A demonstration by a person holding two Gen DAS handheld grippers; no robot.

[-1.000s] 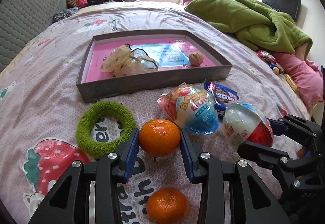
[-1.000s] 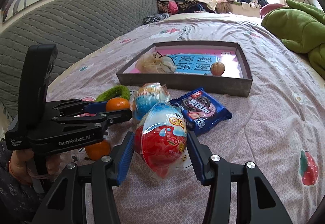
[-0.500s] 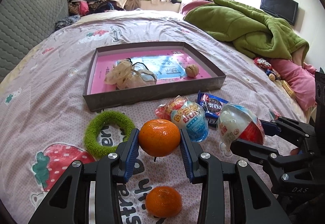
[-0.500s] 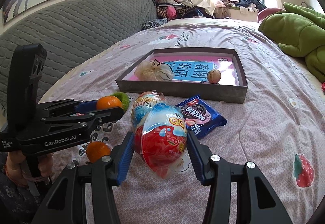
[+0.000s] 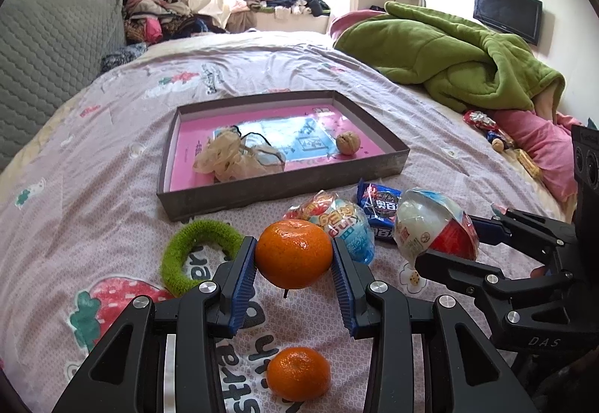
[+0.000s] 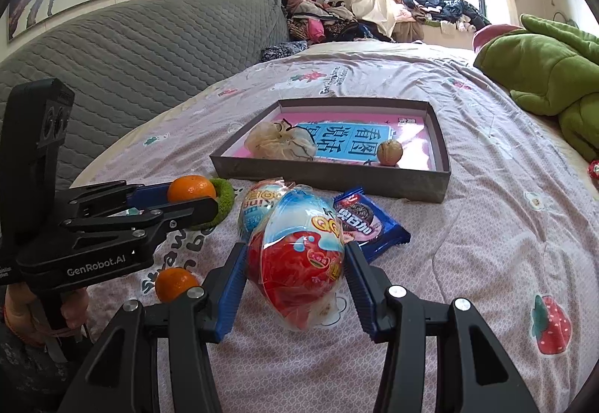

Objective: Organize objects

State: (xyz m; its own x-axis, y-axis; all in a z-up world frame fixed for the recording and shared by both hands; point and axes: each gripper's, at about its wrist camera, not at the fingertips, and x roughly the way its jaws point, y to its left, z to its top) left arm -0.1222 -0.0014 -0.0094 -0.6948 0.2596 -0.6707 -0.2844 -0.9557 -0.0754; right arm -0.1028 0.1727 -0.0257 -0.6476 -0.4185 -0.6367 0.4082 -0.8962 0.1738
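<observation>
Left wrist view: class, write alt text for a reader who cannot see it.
The left gripper holds a mandarin between its blue fingers above a patterned bedspread. A second mandarin lies below; ahead sits a shallow box holding a walnut. The right gripper grips a wrapped toy egg.

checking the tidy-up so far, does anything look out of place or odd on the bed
Nothing looks spilled or damaged. Several things lie loose on the bedspread outside the shallow grey box with the pink floor: a small orange mandarin, a fuzzy green ring, a blue foil biscuit packet and a blue wrapped egg-shaped snack.
</observation>
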